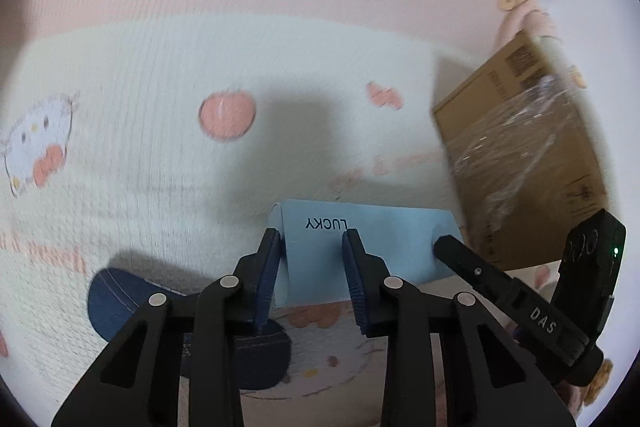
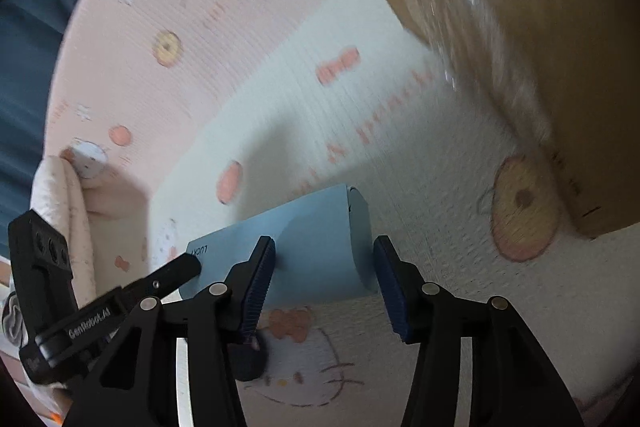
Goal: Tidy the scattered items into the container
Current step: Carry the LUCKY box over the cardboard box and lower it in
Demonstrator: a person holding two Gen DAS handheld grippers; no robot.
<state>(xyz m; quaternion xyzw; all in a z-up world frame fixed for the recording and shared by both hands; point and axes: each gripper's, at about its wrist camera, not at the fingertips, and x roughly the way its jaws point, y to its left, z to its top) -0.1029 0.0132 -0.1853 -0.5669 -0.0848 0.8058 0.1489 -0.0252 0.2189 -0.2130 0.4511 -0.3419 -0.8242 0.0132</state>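
Note:
A light blue folded card printed "LUCKY" point(image 1: 372, 251) hangs above the cartoon-print mat. Both grippers hold it between them. My left gripper point(image 1: 314, 247) has its jaws spread around the card's left end. My right gripper point(image 2: 324, 259) has its jaws spread around the card point(image 2: 312, 251) at its curled end. A brown cardboard box point(image 1: 520, 155), wrapped in clear film, stands to the right; it also fills the upper right of the right wrist view point(image 2: 520, 27). A dark blue denim cap point(image 1: 132, 299) lies on the mat below the left gripper.
A pink and white Hello Kitty mat point(image 1: 200, 27) covers the floor. A rolled pink cloth point(image 2: 68, 195) lies at the left of the right wrist view, with blue fabric point(image 2: 28, 47) behind it.

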